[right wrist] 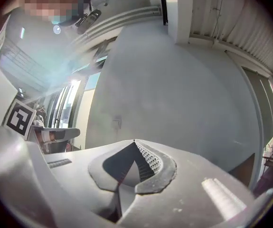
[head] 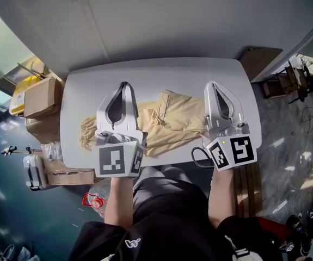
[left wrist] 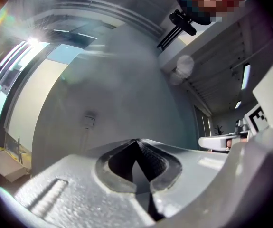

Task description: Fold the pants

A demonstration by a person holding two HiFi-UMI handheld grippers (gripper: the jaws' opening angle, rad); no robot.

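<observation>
Head view first: at the far left we see boxes (head: 41, 98) stacked on the floor beside the white table (head: 91, 80). Over the table's left half we hold the left gripper (head: 124, 85), its jaws pressed together to a point with nothing in them. Its cube (head: 118, 161) hangs out past the table's near edge. The tan pants (head: 172, 118) lie rumpled across the middle of the table. One end reaches out to the left, under that gripper as the picture has it, and the wider part spreads toward the right. We hold the right gripper (head: 211, 84) over the table's right half, at the right end of the pants, and its jaws too are closed tight and empty. A black cable (head: 198, 157) loops just below it at the table's near edge. Past the table's far right corner we see a brown board (head: 259, 63). In the left gripper view we look along the closed jaws at a bare grey wall (left wrist: 108, 89) with a small plate (left wrist: 89, 121) on it. No cloth sits between the pads, and the other gripper shows at the right. In the right gripper view the jaws meet likewise against the same kind of wall, and the left gripper shows at the left edge.
</observation>
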